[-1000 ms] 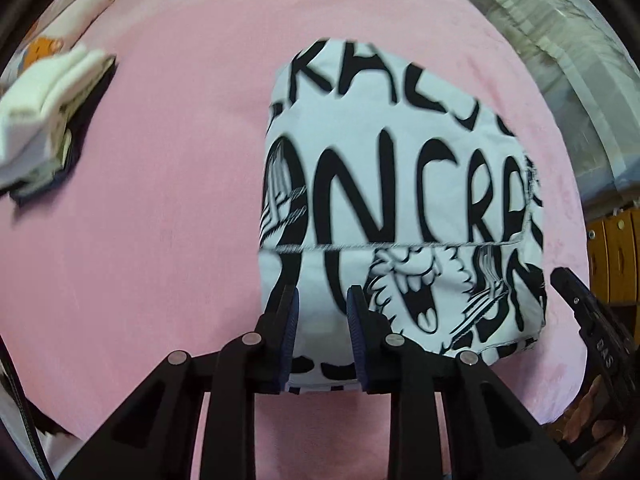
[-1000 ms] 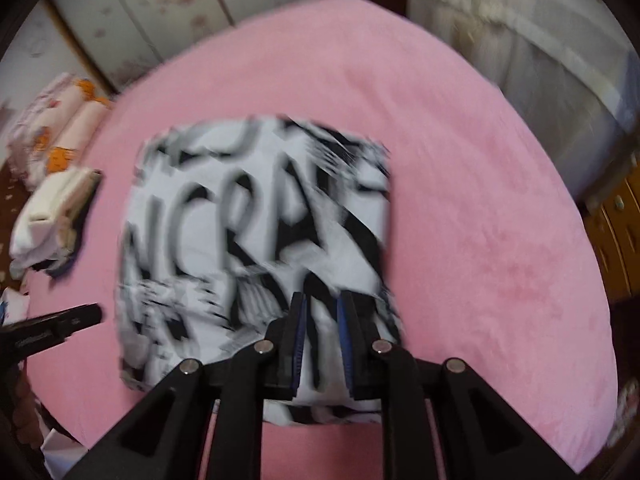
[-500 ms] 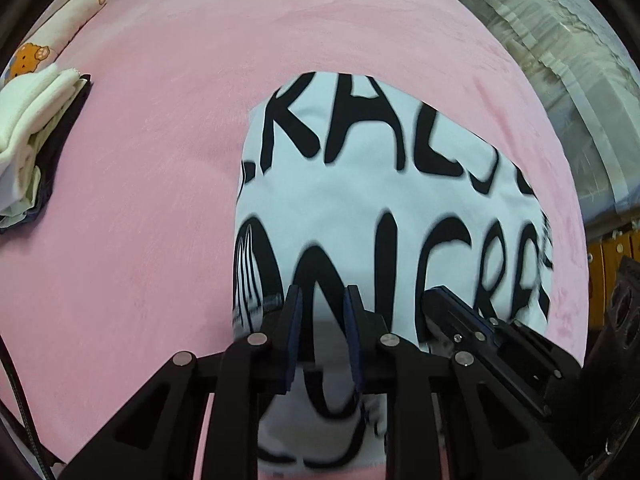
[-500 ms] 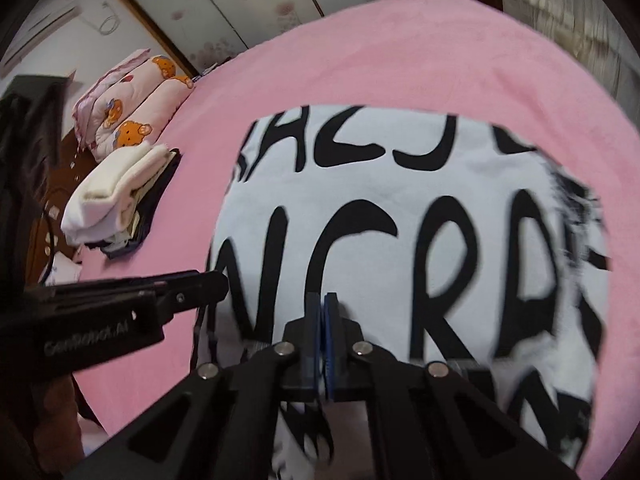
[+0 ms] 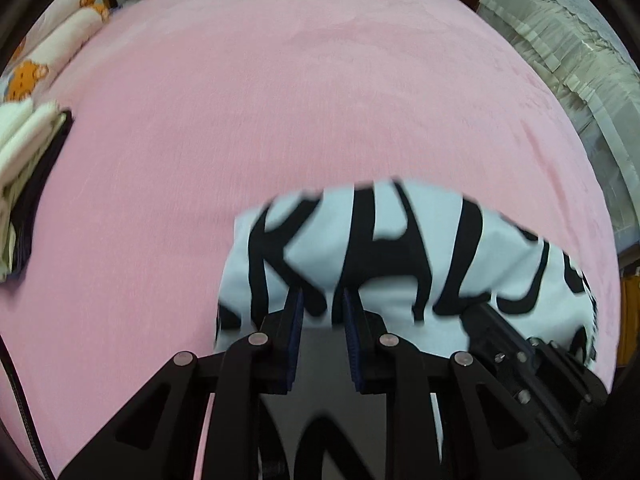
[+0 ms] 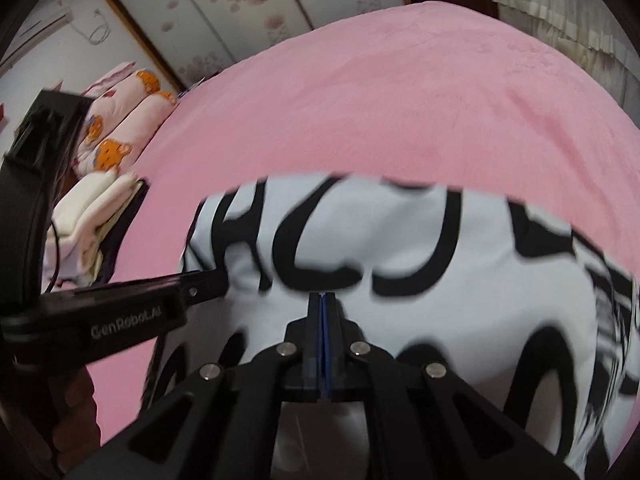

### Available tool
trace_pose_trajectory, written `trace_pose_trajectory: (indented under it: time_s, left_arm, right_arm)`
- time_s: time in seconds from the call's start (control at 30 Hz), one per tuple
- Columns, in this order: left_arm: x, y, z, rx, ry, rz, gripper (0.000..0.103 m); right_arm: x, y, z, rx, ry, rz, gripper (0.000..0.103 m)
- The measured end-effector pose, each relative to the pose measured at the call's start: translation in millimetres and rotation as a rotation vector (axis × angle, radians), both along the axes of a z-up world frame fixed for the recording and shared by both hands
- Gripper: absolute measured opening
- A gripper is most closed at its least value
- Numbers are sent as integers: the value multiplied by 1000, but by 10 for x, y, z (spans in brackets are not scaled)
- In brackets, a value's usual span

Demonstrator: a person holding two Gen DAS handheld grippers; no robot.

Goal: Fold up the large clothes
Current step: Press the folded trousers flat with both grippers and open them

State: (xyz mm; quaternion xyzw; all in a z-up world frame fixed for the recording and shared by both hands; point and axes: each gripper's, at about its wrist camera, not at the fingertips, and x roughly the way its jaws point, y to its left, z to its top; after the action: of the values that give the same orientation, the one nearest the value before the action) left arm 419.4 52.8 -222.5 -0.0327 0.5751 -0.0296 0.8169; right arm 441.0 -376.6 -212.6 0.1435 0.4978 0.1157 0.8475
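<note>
A white garment with big black letters (image 5: 384, 248) lies folded on the pink bed (image 5: 280, 80). My left gripper (image 5: 322, 300) hovers low over the garment's near left part with its jaws a little apart and nothing between them. My right gripper (image 6: 323, 300) is over the garment (image 6: 400, 240) with its pads pressed together; I see no cloth between them. The left gripper shows at the left of the right wrist view (image 6: 200, 280). The right gripper shows at the lower right of the left wrist view (image 5: 500, 340).
A stack of folded cream and dark clothes (image 5: 24, 148) lies at the bed's left edge, also seen in the right wrist view (image 6: 92, 216). Bear-print pillows (image 6: 120, 128) lie behind it. A lace curtain (image 5: 580, 60) hangs to the right, sliding doors (image 6: 240, 12) behind.
Both grippers moved forward and lower over the garment, so it fills the lower part of both views. The right gripper closed between the first two frames and stays shut.
</note>
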Motion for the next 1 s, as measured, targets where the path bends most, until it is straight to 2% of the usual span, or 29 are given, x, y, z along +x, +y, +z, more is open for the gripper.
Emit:
trace_pose_trajectory:
  time_s: [0.17, 0.33, 0.5, 0.6, 0.7, 0.77, 0.83, 0.93, 1.0]
  left_arm:
    - [114, -46, -69, 19, -33, -1, 19]
    - [142, 120, -80, -83, -35, 69, 19]
    - [130, 214, -52, -122, -63, 74, 19]
    - [103, 319, 0, -98, -83, 98, 19]
    - [64, 462, 52, -24, -90, 148, 19]
    - [54, 604, 54, -55, -73, 169, 19]
    - [-7, 769, 67, -88, -61, 205, 19]
    - [-162, 974, 114, -70, -69, 244, 19]
    - [-308, 1081, 159, -70, -74, 271, 19]
  right_arm:
    - [295, -217, -84, -3, -10, -99, 0]
    - [313, -367, -112, -48, -3, -117, 0]
    - [201, -594, -59, -60, -15, -144, 0]
    - [157, -625, -30, -72, -16, -136, 0]
    - [81, -659, 50, -155, -21, -178, 0]
    - [1, -818, 54, -199, 10, -248, 0]
    - [-91, -994, 46, -160, 32, -282, 0]
    - [-246, -1186, 114, -213, 65, -346, 0]
    - [-328, -1253, 186, -200, 71, -364, 0]
